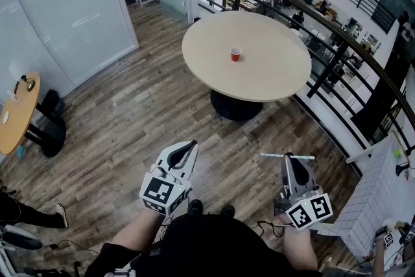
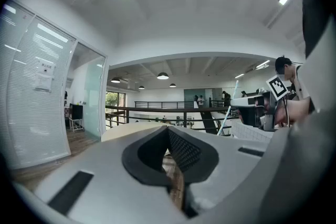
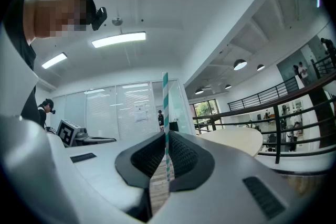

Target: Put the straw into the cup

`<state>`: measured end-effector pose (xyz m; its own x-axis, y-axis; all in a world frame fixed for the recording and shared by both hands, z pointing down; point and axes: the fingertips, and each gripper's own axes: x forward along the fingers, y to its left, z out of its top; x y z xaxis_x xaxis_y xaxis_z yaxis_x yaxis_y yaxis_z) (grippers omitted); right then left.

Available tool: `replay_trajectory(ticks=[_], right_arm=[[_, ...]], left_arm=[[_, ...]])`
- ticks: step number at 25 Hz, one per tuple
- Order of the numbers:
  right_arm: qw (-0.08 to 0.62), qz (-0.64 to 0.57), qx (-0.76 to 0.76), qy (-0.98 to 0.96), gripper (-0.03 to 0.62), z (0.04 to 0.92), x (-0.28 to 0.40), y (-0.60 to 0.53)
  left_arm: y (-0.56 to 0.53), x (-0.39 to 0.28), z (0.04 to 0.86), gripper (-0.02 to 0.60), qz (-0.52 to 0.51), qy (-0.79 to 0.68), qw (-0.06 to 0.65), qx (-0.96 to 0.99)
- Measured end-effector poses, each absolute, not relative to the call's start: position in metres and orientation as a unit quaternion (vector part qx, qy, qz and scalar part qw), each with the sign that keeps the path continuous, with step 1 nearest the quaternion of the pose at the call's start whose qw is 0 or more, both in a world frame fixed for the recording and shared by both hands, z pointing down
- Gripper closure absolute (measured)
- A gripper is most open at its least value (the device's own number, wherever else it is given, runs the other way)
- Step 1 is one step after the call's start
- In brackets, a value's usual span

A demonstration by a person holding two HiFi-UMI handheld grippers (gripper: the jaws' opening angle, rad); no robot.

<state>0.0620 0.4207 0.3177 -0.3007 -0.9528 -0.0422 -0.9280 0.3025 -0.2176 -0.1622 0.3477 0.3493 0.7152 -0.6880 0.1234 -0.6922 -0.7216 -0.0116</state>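
Note:
A small red cup [image 1: 235, 54] stands upright near the middle of a round beige table [image 1: 272, 74], well ahead of both grippers. My right gripper [image 1: 291, 159] is shut on a thin white straw with teal stripes [image 1: 287, 156], which lies crosswise at the jaw tips. In the right gripper view the straw [image 3: 165, 107] rises upright out of the right gripper [image 3: 166, 136]. My left gripper [image 1: 189, 150] is at the lower left, its jaws together with nothing between them. The left gripper view shows the left gripper [image 2: 168, 131], with the straw [image 2: 229, 110] off to the right.
Wood floor lies between me and the table. A black railing [image 1: 337, 42] curves behind the table and down the right side. A glass partition [image 1: 65, 10] is at the back left, a small wooden table [image 1: 16, 115] at the left edge, a white tiled block [image 1: 382, 198] at the lower right.

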Motion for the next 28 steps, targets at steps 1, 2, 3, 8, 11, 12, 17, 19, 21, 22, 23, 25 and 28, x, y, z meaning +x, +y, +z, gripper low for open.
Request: replay_trajectory(ticks=[1, 2, 3, 8, 11, 12, 17, 19, 21, 22, 23, 25, 28], right_arm=[[0.083, -0.075, -0.586, 0.803, 0.559, 0.317, 0.063, 0.421], [0.083, -0.075, -0.586, 0.803, 0.559, 0.317, 0.064, 0.421], [0.084, -0.075, -0.586, 0.802, 0.559, 0.317, 0.066, 0.421], [0.083, -0.071, -0.591, 0.799, 0.559, 0.318, 0.075, 0.421], [0.093, -0.069, -0.587, 0.802, 0.559, 0.315, 0.078, 0.421], [0.095, -0.069, -0.586, 0.802, 0.559, 0.315, 0.080, 0.421], [0.105, -0.077, -0.581, 0.803, 0.558, 0.317, 0.095, 0.424], [0.106, -0.079, -0.579, 0.804, 0.557, 0.319, 0.102, 0.425], [0.107, -0.082, -0.576, 0.806, 0.559, 0.322, 0.109, 0.425], [0.107, -0.083, -0.575, 0.807, 0.557, 0.324, 0.112, 0.425], [0.108, -0.085, -0.574, 0.807, 0.559, 0.326, 0.115, 0.425], [0.109, -0.089, -0.572, 0.808, 0.557, 0.330, 0.121, 0.425], [0.109, -0.101, -0.566, 0.811, 0.559, 0.338, 0.128, 0.425]], left_arm=[[0.348, -0.161, 0.349, 0.575, 0.059, -0.373, 0.017, 0.926], [0.348, -0.160, 0.348, 0.575, 0.059, -0.373, 0.017, 0.926], [0.348, -0.159, 0.348, 0.575, 0.059, -0.373, 0.016, 0.926], [0.348, -0.149, 0.350, 0.575, 0.061, -0.370, 0.017, 0.927], [0.347, -0.144, 0.350, 0.575, 0.063, -0.370, 0.017, 0.927], [0.347, -0.142, 0.350, 0.575, 0.064, -0.371, 0.017, 0.926], [0.349, -0.129, 0.353, 0.575, 0.067, -0.374, 0.017, 0.925], [0.350, -0.123, 0.355, 0.575, 0.068, -0.376, 0.017, 0.924], [0.351, -0.117, 0.357, 0.575, 0.070, -0.379, 0.016, 0.923], [0.351, -0.115, 0.358, 0.575, 0.070, -0.381, 0.015, 0.922], [0.352, -0.112, 0.358, 0.575, 0.070, -0.382, 0.014, 0.921], [0.352, -0.107, 0.360, 0.575, 0.069, -0.386, 0.014, 0.920], [0.353, -0.101, 0.366, 0.575, 0.071, -0.392, 0.021, 0.917]])
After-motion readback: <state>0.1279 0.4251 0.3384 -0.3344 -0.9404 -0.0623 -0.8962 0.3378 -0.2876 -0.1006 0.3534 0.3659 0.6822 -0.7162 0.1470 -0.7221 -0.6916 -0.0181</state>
